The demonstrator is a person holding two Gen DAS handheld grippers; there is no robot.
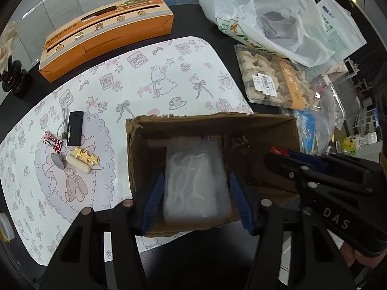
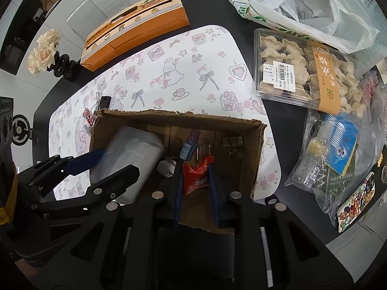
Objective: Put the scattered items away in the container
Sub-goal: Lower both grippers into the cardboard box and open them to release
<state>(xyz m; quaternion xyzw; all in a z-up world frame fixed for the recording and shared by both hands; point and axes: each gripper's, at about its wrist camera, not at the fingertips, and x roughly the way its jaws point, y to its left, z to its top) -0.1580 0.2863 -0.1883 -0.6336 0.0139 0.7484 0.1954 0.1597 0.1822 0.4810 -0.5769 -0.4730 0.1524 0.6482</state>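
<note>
A long orange cardboard tissue box [image 1: 106, 36] is lying at the far edge of a white placemat printed with rabbits and bows [image 1: 169, 77]. A crumpled white plastic bag [image 1: 261, 19] is slumping beside a clear plastic tray of dumplings [image 2: 307, 70]. Cream artificial roses [image 2: 43, 50] are standing in a black vase [image 2: 64, 68].

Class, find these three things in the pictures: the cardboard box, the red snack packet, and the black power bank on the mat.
cardboard box [image 1: 208, 118], left wrist view, on its far rim.
red snack packet [image 2: 196, 176], right wrist view, on its crumpled middle.
black power bank [image 1: 75, 128], left wrist view, on its top face.
</note>
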